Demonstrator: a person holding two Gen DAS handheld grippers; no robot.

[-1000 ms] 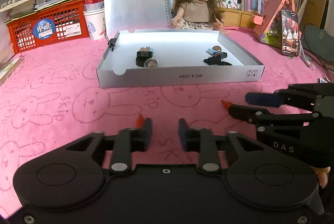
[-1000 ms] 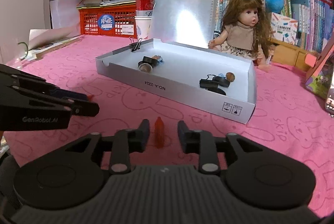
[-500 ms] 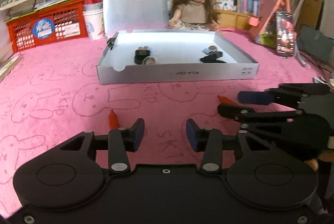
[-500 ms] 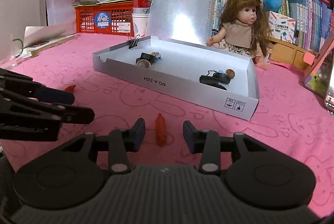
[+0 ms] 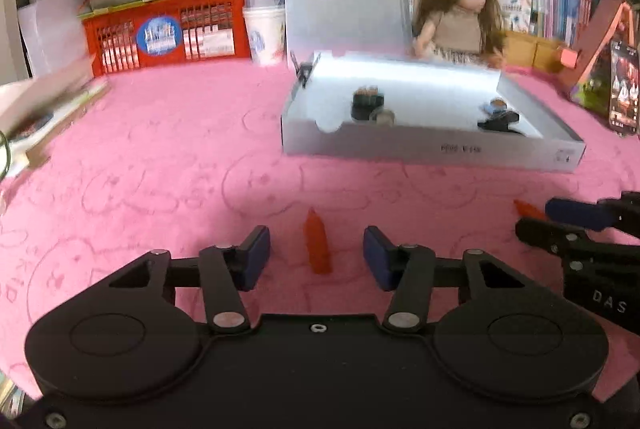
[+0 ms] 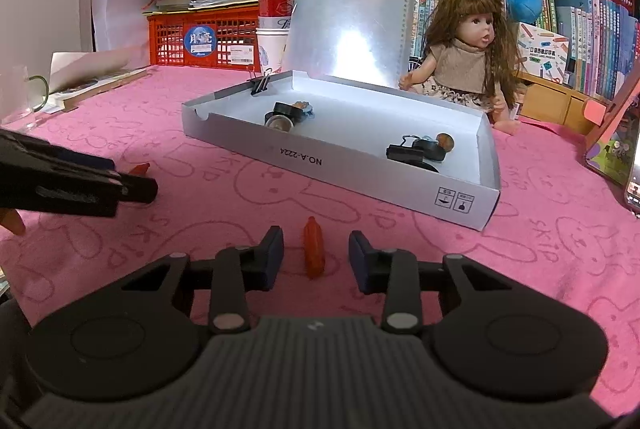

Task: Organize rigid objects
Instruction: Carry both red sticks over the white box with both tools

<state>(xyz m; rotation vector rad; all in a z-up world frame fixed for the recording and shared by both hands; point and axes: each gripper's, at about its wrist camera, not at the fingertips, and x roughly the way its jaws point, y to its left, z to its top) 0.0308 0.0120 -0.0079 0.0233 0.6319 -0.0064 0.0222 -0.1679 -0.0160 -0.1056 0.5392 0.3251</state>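
Two small orange pointed pieces lie on the pink cloth. One orange piece [image 5: 317, 247] lies between the open fingers of my left gripper [image 5: 316, 258], untouched. The other orange piece [image 6: 313, 248] lies between the open fingers of my right gripper [image 6: 316, 256]; it also shows in the left wrist view [image 5: 527, 208] beside the right gripper's fingers [image 5: 576, 215]. The grey shallow box [image 6: 340, 165] ahead holds black clips and small round items at its left [image 6: 286, 115] and right [image 6: 420, 151]. The box also shows in the left wrist view [image 5: 432, 149].
A doll [image 6: 464, 61] sits behind the box, against bookshelves. A clear clipboard [image 6: 352, 9] stands upright at the box's back. A red basket [image 6: 204, 37] with books, a red can and paper cups [image 6: 274, 25] stand at back left. A phone on a stand [image 5: 622, 89] is at right.
My left gripper has swung left and opened wider, so its orange piece now lies between its fingers. My right gripper has opened a little around its orange piece.
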